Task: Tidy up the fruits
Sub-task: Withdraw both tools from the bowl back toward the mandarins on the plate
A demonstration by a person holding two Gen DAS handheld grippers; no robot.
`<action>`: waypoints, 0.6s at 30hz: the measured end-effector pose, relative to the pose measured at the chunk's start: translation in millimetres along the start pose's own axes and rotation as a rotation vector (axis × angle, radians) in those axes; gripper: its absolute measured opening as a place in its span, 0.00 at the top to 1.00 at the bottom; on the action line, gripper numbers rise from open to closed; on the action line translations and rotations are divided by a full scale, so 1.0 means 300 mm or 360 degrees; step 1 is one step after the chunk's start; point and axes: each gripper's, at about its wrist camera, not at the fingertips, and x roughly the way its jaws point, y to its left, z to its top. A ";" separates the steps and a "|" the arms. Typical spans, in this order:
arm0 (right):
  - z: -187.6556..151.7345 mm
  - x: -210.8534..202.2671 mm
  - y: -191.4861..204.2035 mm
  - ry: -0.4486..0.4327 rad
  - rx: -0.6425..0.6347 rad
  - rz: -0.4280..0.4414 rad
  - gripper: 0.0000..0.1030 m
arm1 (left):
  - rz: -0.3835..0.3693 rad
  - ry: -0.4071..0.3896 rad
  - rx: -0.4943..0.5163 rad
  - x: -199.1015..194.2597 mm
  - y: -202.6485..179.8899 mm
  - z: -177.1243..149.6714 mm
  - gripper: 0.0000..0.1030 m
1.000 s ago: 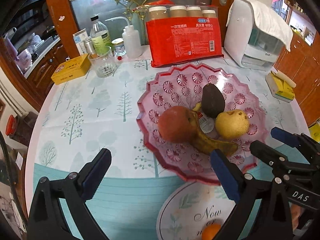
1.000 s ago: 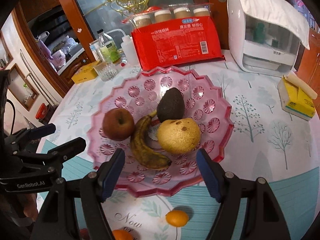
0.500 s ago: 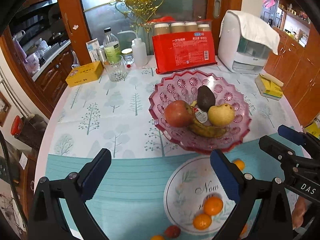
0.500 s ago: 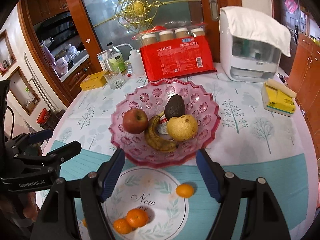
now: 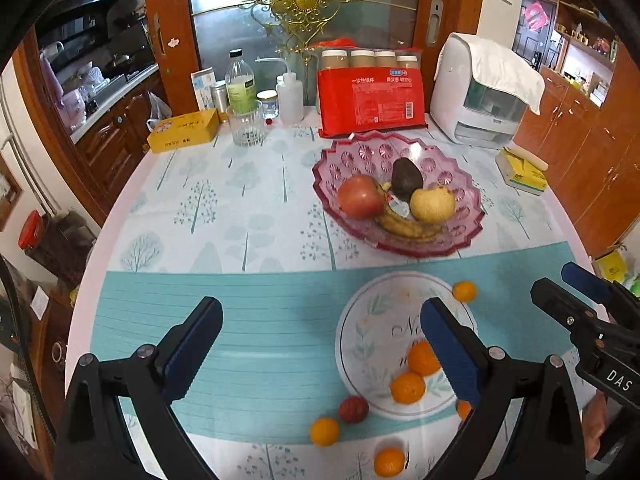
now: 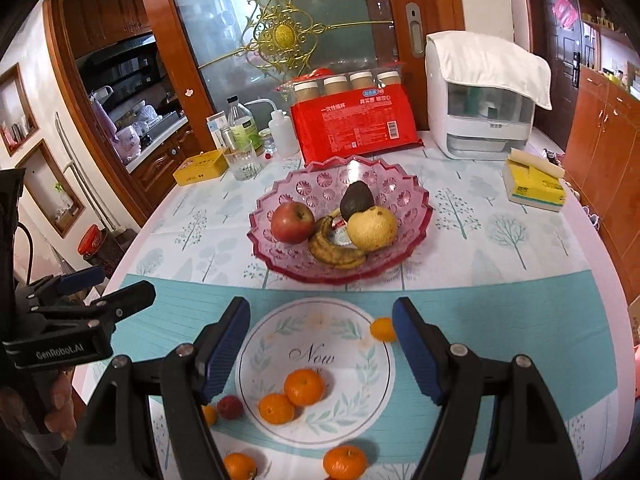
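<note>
A pink glass fruit bowl [image 6: 416, 204] [image 5: 472, 200] holds an apple [image 6: 292, 222], a brown-spotted banana [image 6: 334, 250], a yellow pear [image 6: 372, 228] and a dark avocado [image 6: 356, 198]. Nearer me, a white round plate [image 6: 352, 344] [image 5: 360, 332] carries two oranges [image 6: 304, 388]. Several more oranges [image 6: 344, 462] and a small red fruit [image 6: 230, 407] lie loose around it. My left gripper [image 5: 320, 344] and my right gripper [image 6: 320, 346] both hover open and empty above the near side of the table.
At the back stand a red pack of paper cups [image 6: 354, 128], a white appliance under a towel [image 6: 480, 96], a glass [image 6: 242, 162], bottles [image 6: 244, 128], a yellow box [image 6: 198, 168] and a yellow tissue pack [image 6: 534, 186]. The round table's edge curves close on both sides.
Both grippers have pulled back and risen from the pink bowl. The white plate and the loose oranges have come into view below them. Jaws stay open.
</note>
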 end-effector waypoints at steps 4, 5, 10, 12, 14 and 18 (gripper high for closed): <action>-0.051 -0.020 0.014 0.0011 0.0008 -0.0016 0.28 | -0.0023 0.0008 0.0022 -0.014 0.012 -0.052 0.04; -0.065 -0.023 0.019 0.0015 0.0010 -0.0020 0.28 | -0.0034 0.0014 0.0032 -0.017 0.014 -0.067 0.04; -0.141 -0.022 0.043 0.0053 0.0019 -0.0034 0.28 | -0.0083 0.0079 0.0078 -0.005 0.018 -0.146 0.04; -0.167 -0.014 0.047 0.0075 0.0026 -0.0043 0.28 | -0.0105 0.0110 0.0108 0.004 0.009 -0.178 0.04; -0.189 -0.008 0.049 0.0095 0.0036 -0.0051 0.28 | -0.0114 0.0128 0.0145 0.014 -0.007 -0.210 0.04; -0.241 0.009 0.047 0.0141 0.0072 -0.0066 0.28 | -0.0136 0.0166 0.0208 0.042 -0.037 -0.259 0.04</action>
